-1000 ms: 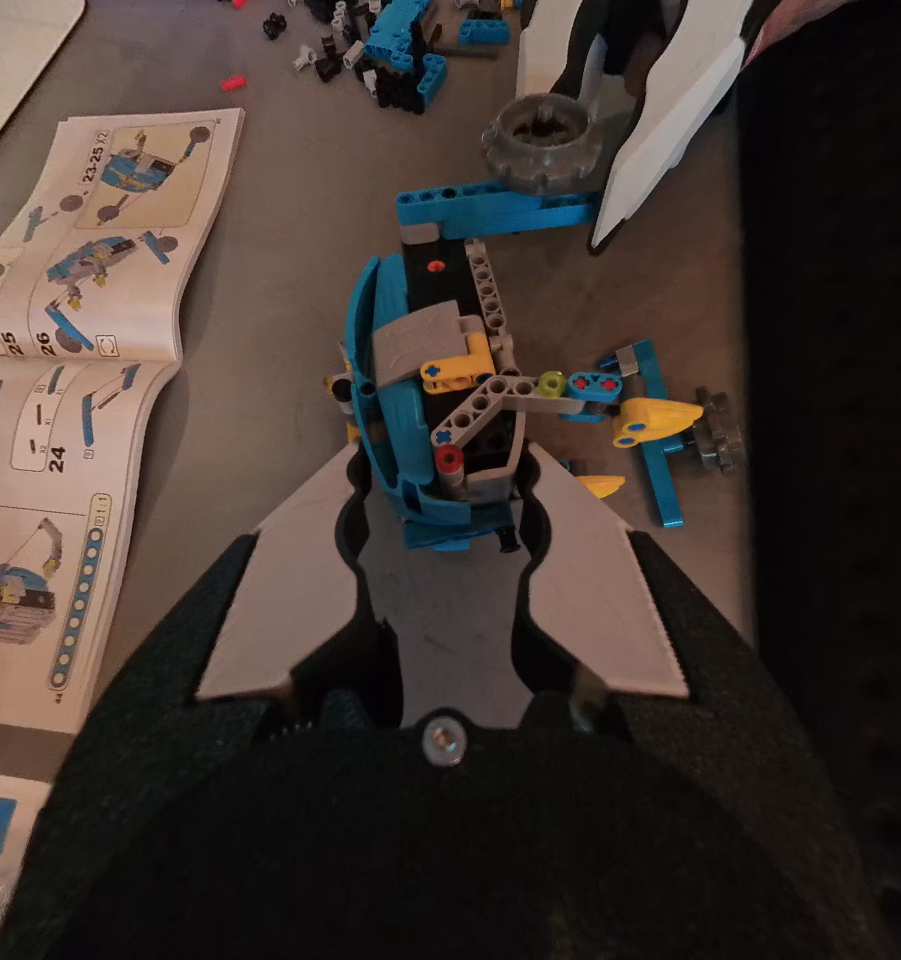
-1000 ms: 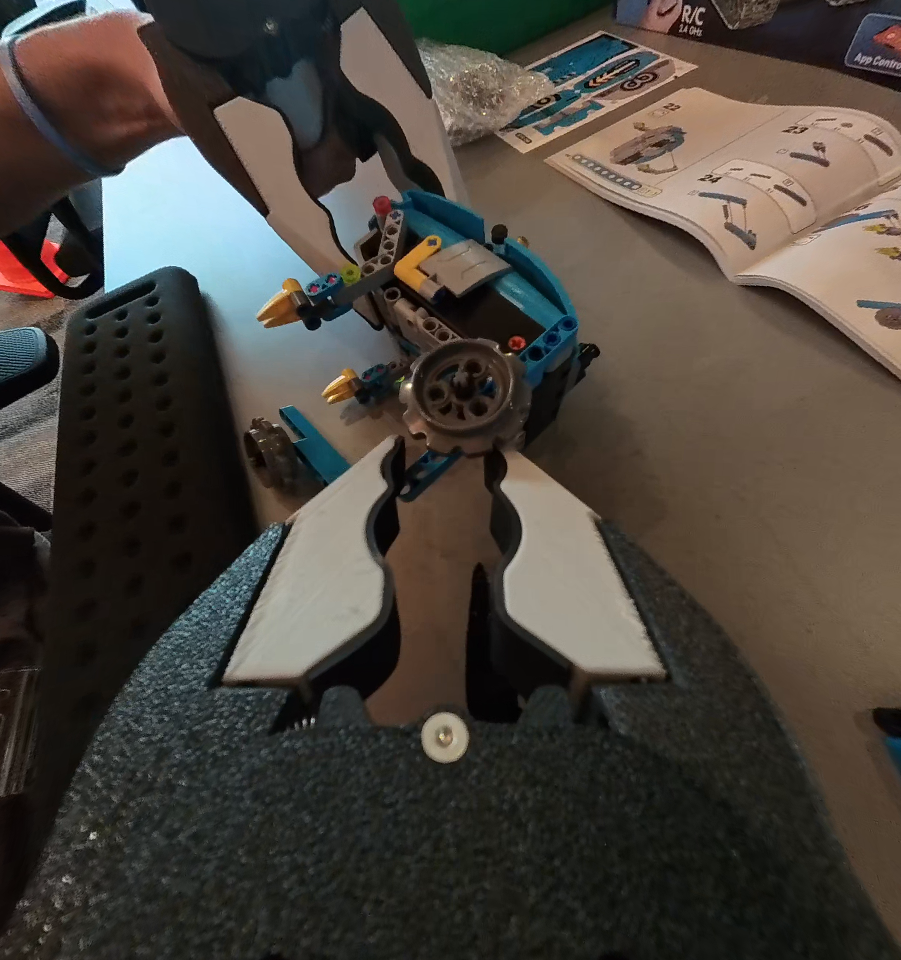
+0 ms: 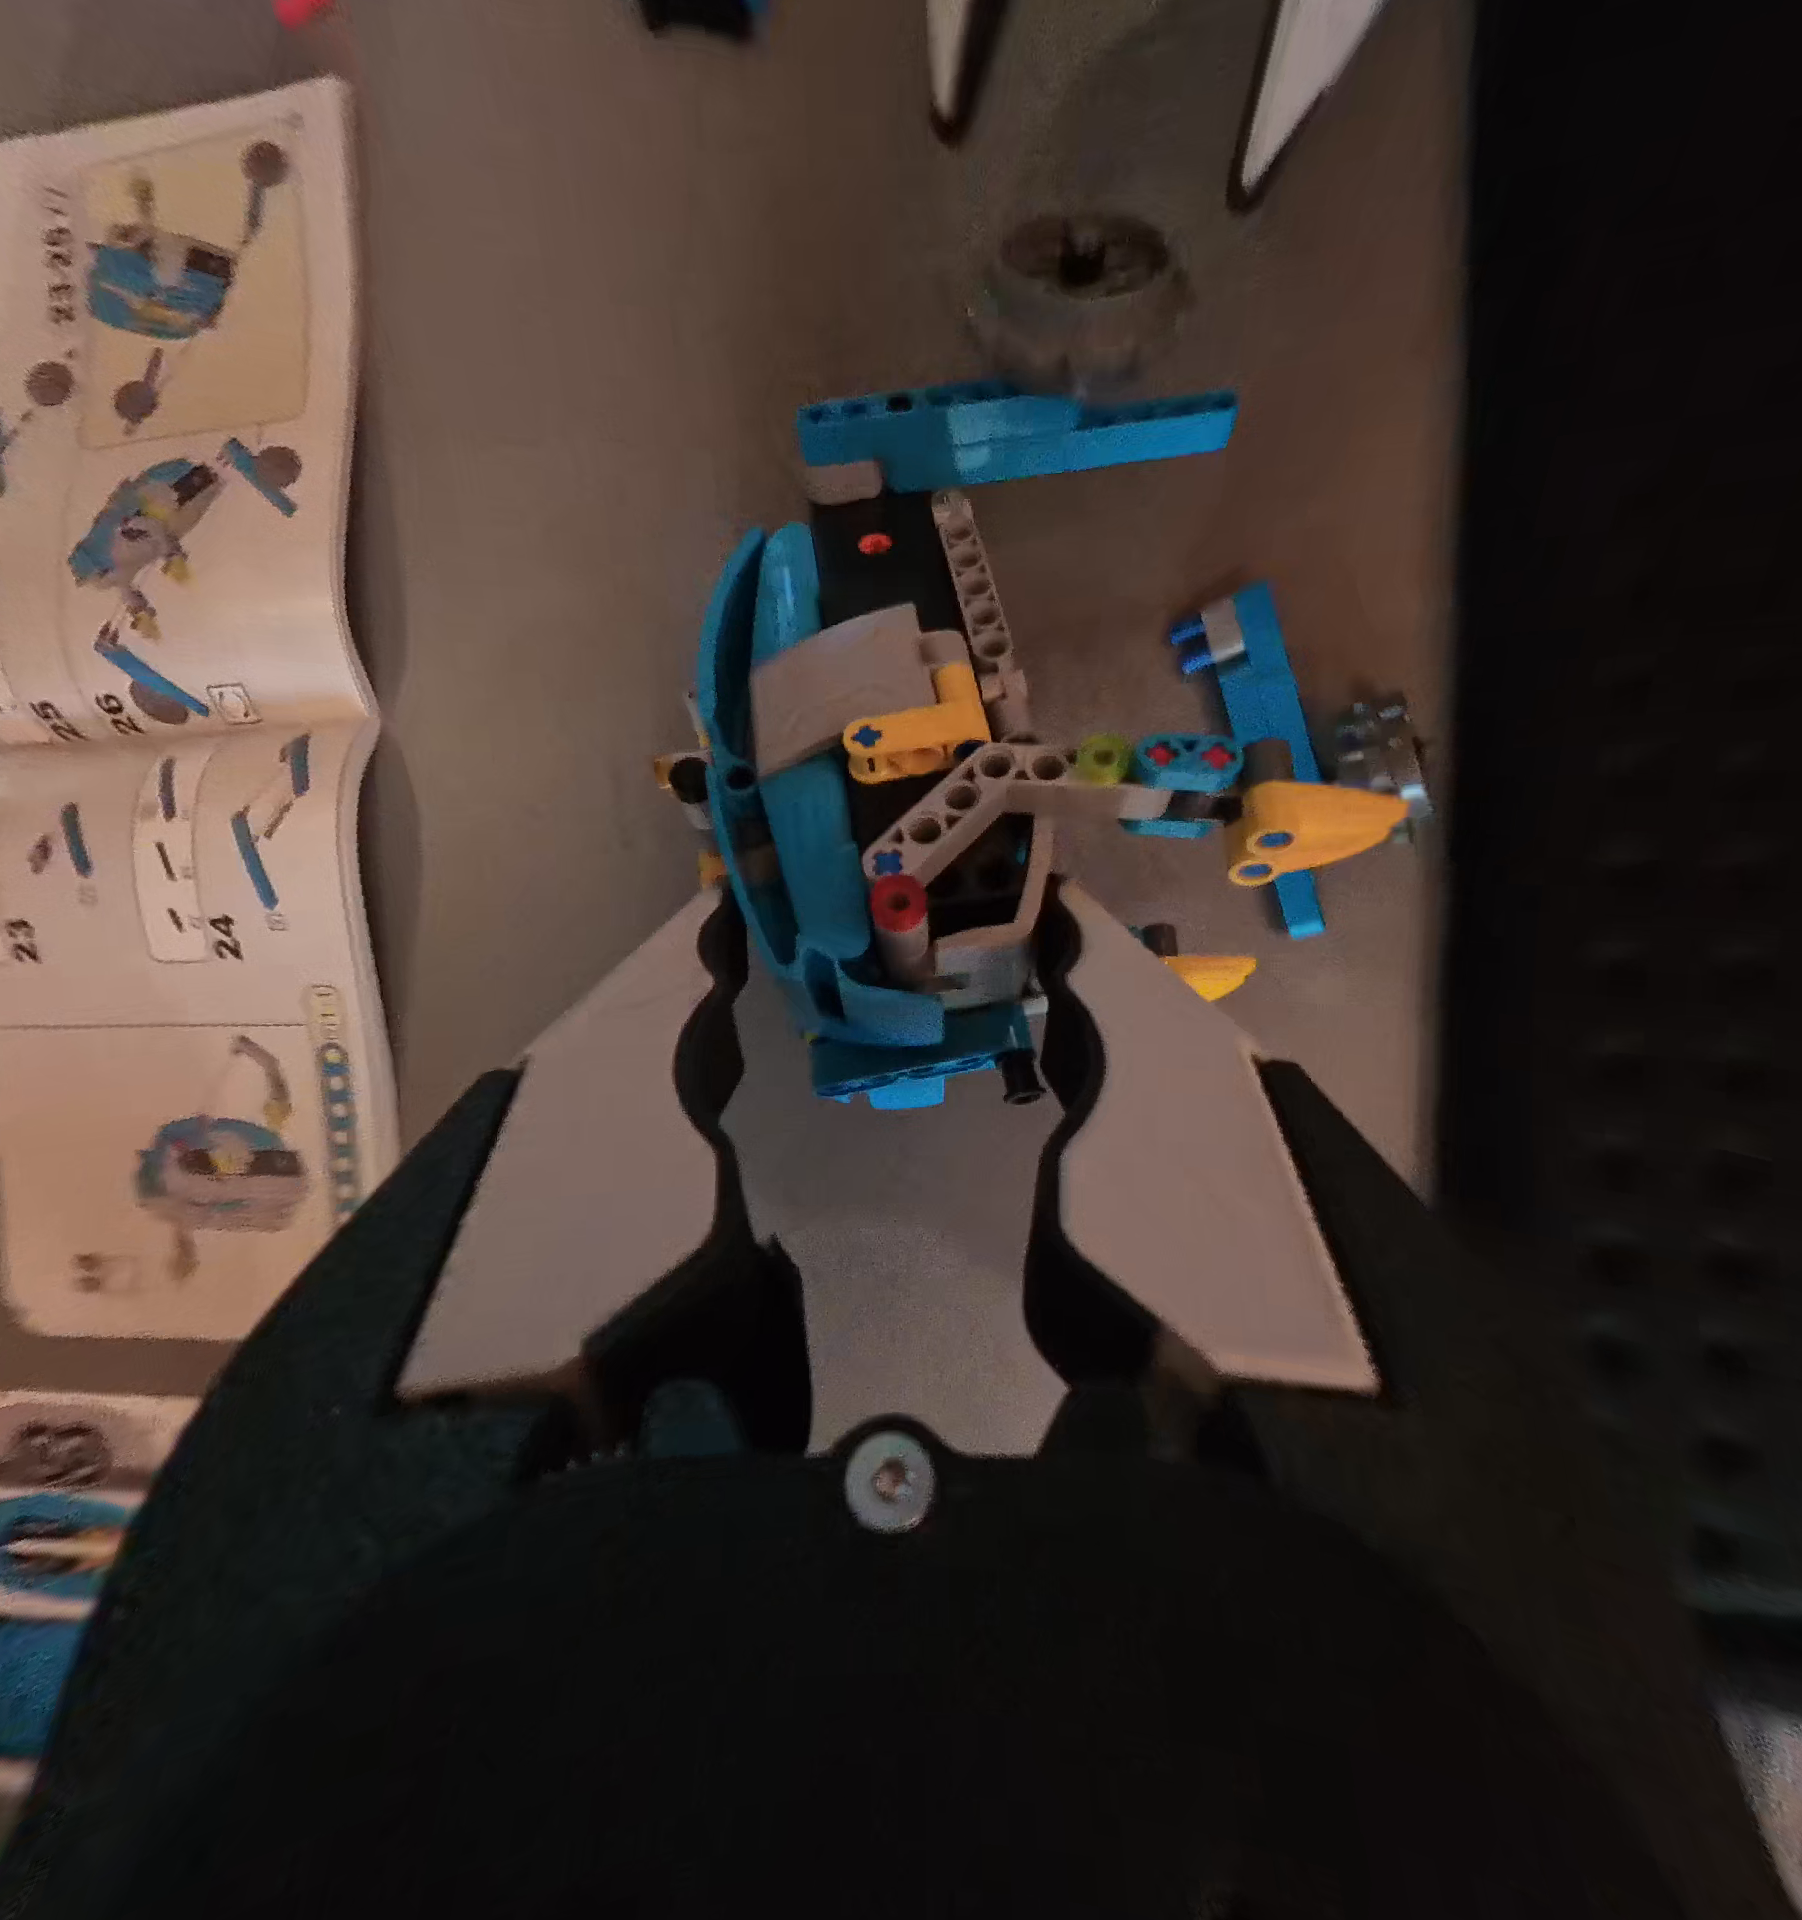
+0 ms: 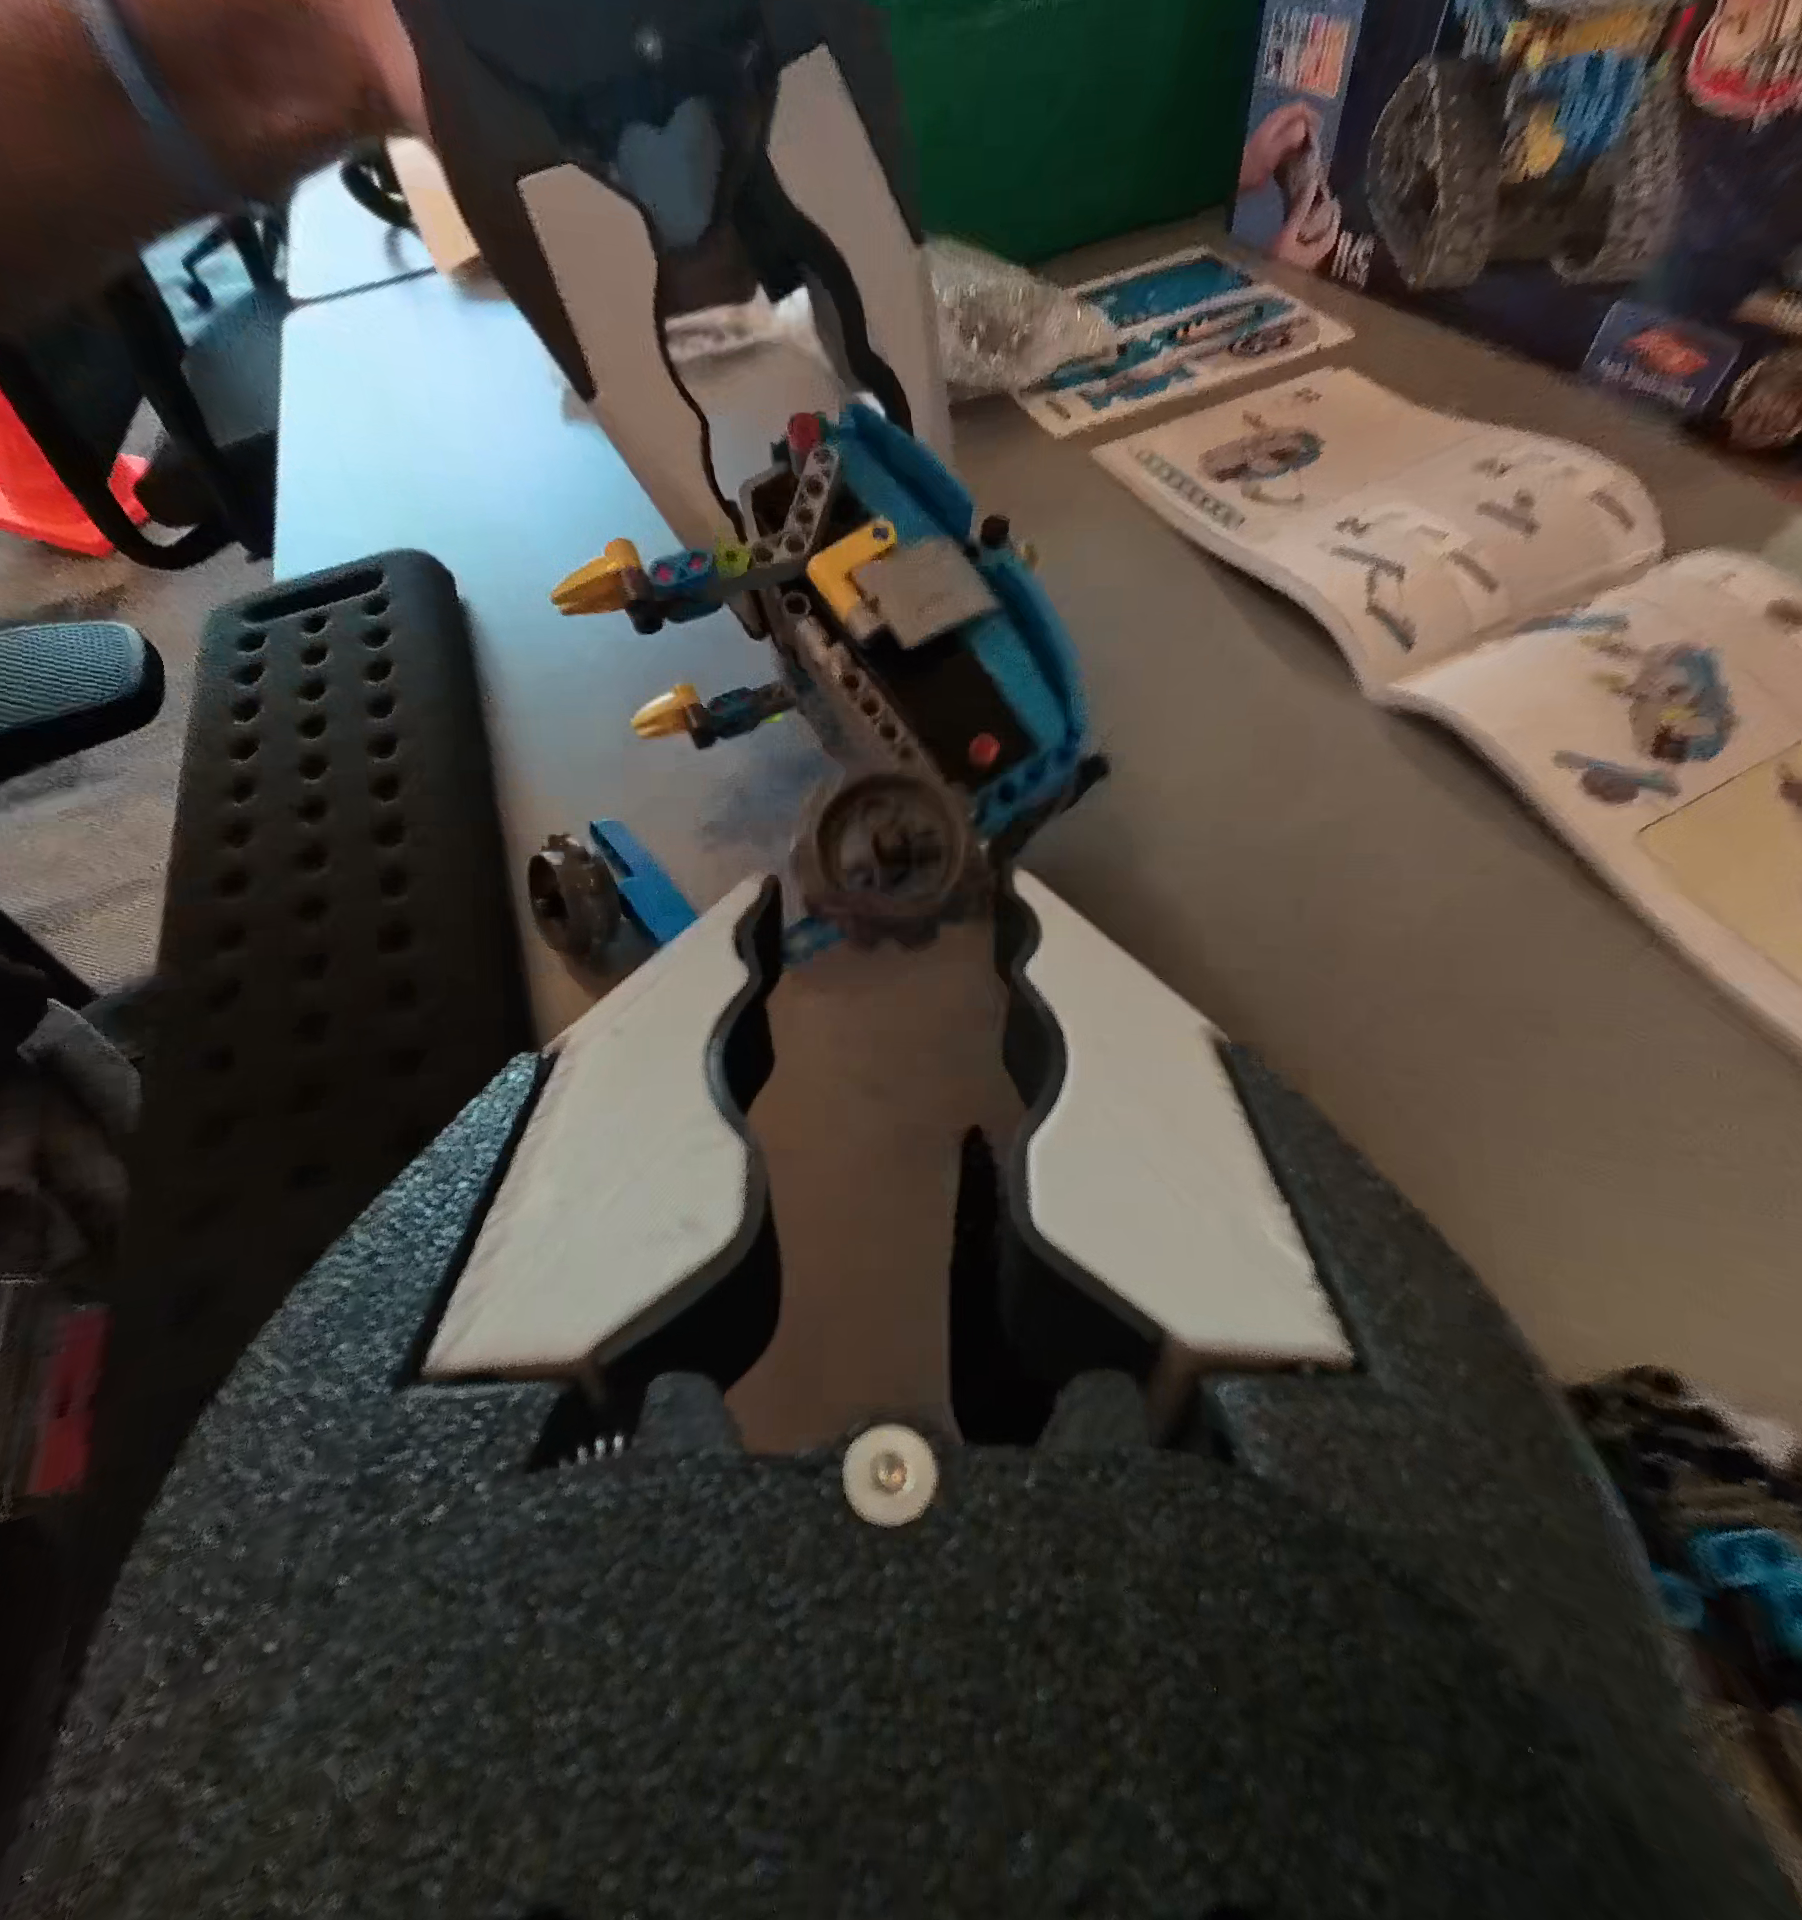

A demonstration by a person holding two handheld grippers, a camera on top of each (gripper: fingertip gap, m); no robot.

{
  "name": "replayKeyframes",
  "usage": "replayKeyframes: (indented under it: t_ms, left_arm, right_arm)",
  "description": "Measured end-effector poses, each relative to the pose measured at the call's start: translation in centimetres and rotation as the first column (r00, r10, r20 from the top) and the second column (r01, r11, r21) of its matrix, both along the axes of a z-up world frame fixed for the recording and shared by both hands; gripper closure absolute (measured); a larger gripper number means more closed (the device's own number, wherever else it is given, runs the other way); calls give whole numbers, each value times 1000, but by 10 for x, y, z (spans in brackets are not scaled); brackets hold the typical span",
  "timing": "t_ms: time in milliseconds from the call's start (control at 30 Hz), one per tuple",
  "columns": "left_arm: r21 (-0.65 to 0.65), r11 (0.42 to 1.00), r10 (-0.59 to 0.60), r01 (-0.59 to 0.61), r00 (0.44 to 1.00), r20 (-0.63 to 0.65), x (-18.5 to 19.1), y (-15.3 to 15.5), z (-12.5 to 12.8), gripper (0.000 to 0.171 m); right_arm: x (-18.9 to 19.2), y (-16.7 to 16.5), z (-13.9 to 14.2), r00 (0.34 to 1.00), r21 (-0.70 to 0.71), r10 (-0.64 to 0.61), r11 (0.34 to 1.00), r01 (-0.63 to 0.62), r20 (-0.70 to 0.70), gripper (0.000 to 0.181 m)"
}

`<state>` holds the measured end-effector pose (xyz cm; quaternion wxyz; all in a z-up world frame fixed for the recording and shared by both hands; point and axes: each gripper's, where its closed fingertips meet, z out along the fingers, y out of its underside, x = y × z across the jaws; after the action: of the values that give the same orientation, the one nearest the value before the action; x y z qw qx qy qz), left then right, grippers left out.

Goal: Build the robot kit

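Step numerals are printed on the open booklet (image 3: 164,665). Lettering is carried by the box (image 4: 1562,187) and the sheet (image 4: 1177,332), mostly blurred.

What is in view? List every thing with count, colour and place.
brick model: one, blue, black and grey, between the left fingers
gear wheel: one, grey, on the model's far end
loose beam with gear: one, blue and dark grey, on the table beside the model
instruction booklet: one, white, open
box: one, dark blue, table's far edge
perforated pad: one, black, along the table edge
left gripper: one, white and black, clamped on the model
right gripper: one, open at the gear wheel
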<state>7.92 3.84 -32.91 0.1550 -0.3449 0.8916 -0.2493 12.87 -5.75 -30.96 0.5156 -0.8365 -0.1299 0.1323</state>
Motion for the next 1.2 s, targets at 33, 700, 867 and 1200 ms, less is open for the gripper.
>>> replayKeyframes:
  t_ms: [33, 700, 867, 1200]
  left_arm:
    - [47, 998, -30, 32, 998, -46, 0, 0, 5, 116]
    - [-119, 988, 86, -100, 989, -120, 53, -46, 90, 101]
    - [-349, 873, 383, -340, 922, 60, 15, -11, 99, 106]
    - [-278, 816, 544, -507, 836, 71, -21, -95, 9, 124]
  right_arm:
    - [-1, 2, 9, 1000, 18, 24, 1000, -24, 18, 137]
    - [18, 52, -46, 967, -191, 256, 948, -253, -8, 109]
    - [33, 45, -35, 975, -191, 209, 957, -219, -71, 111]
    - [33, 41, 30, 759, 56, 274, 952, -301, -590, 112]
